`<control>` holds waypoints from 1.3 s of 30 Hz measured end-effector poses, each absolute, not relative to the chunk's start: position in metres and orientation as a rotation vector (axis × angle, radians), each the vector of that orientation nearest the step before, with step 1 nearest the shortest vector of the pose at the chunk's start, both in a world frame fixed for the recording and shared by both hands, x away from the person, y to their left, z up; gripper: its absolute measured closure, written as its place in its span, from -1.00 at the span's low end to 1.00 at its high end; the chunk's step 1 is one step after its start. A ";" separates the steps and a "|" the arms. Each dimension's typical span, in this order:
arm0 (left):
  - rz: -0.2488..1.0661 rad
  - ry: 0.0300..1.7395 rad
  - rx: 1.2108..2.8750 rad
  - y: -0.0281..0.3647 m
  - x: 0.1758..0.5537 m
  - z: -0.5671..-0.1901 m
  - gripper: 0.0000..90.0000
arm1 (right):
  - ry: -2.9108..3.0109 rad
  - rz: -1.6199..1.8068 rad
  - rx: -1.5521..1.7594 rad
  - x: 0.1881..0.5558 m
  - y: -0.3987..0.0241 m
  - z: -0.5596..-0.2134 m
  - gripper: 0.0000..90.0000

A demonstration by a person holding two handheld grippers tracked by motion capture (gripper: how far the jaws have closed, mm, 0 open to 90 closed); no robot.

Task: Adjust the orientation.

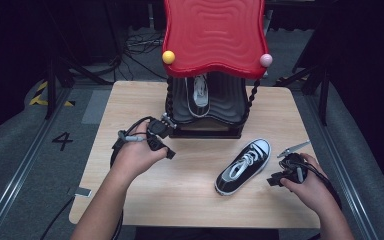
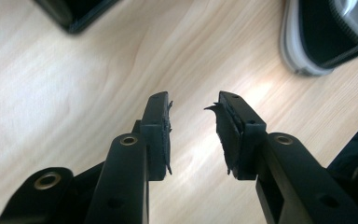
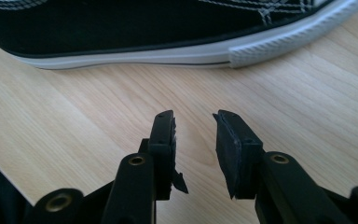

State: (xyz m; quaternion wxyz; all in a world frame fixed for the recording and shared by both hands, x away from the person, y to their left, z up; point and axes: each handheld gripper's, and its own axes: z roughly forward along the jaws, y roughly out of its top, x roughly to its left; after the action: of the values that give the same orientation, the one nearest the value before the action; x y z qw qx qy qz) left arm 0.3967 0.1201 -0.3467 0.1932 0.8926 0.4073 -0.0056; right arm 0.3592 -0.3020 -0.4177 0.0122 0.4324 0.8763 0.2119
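A black sneaker (image 1: 243,166) with white laces and a white sole lies on the wooden table (image 1: 190,195), right of centre. Its side (image 3: 168,28) runs across the top of the right gripper view, and its toe (image 2: 326,37) shows at the upper right of the left gripper view. A second sneaker (image 1: 200,95) rests on the lower shelf of the rack (image 1: 207,107). My left gripper (image 1: 169,150) is open over bare wood (image 2: 192,126), holding nothing. My right gripper (image 1: 272,180) stands open just right of the loose sneaker, with nothing between its pads (image 3: 193,140).
The rack has a red wavy top (image 1: 213,35) with a yellow ball (image 1: 168,57) and a pink ball (image 1: 265,60), and stands at the table's far middle. Its dark base corner (image 2: 74,14) shows top left in the left gripper view. Cables lie on the floor behind.
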 end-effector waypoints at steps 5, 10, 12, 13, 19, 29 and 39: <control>-0.051 1.198 2.505 0.134 0.389 -0.357 0.37 | 2.751 0.712 1.355 0.360 -0.294 -0.408 0.58; -0.076 1.299 2.518 0.151 0.387 -0.375 0.34 | 2.773 0.767 1.300 0.357 -0.281 -0.393 0.62; -0.094 1.334 2.519 0.159 0.385 -0.380 0.33 | 2.798 0.814 1.261 0.355 -0.268 -0.386 0.64; -0.094 1.334 2.519 0.159 0.385 -0.380 0.32 | 2.801 0.828 1.250 0.354 -0.265 -0.384 0.63; -0.097 1.410 2.506 0.180 0.378 -0.388 0.27 | 2.825 0.904 1.143 0.355 -0.246 -0.374 0.60; -0.082 1.528 2.463 0.209 0.373 -0.401 0.23 | 2.941 0.849 0.951 0.356 -0.187 -0.369 0.52; -0.089 1.530 2.449 0.209 0.370 -0.402 0.21 | 2.936 0.669 1.016 0.355 -0.154 -0.397 0.62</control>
State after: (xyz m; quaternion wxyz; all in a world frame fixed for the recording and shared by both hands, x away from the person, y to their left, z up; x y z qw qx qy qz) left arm 0.3699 0.2095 -0.4024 0.1258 0.8410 0.5252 -0.0306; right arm 0.3550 -0.1540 -0.3971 -0.0180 0.3197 0.9237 0.2105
